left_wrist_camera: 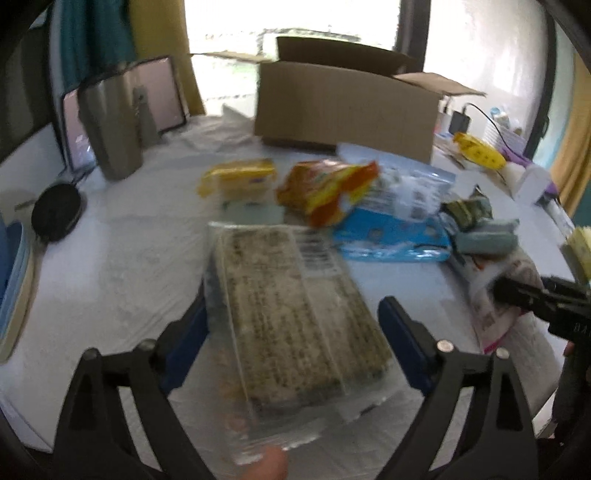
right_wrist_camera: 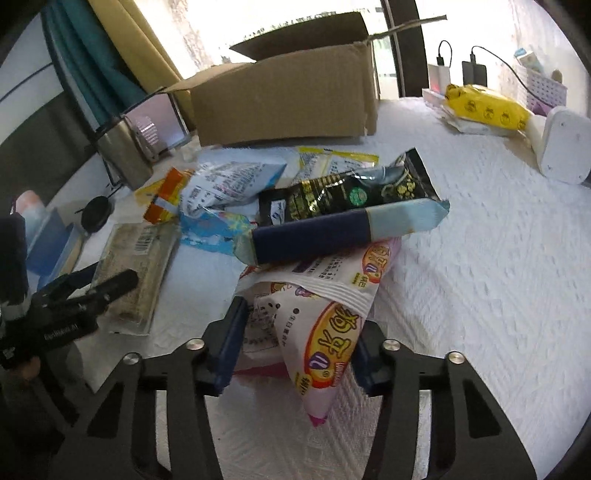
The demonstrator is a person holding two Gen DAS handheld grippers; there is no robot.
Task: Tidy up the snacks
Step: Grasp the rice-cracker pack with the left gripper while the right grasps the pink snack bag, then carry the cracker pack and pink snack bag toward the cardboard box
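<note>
Pinching white snack bag [right_wrist_camera: 325, 328] in right gripper [right_wrist_camera: 295, 332]; navy packet [right_wrist_camera: 332, 236] stacked above, liable to slide. Left gripper [left_wrist_camera: 291, 332] spread around flat clear pack [left_wrist_camera: 291, 314], unclamped.

A home room: curtains [right_wrist_camera: 122, 44] hang by a bright window [left_wrist_camera: 291, 22], and chargers [right_wrist_camera: 474, 72] and a cloth-covered bench [right_wrist_camera: 480, 240] show domestic use.

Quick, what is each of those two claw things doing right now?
Left gripper: open, jaws either side of the clear seaweed pack, not squeezing.
Right gripper: closed on the white snack bag.
</note>
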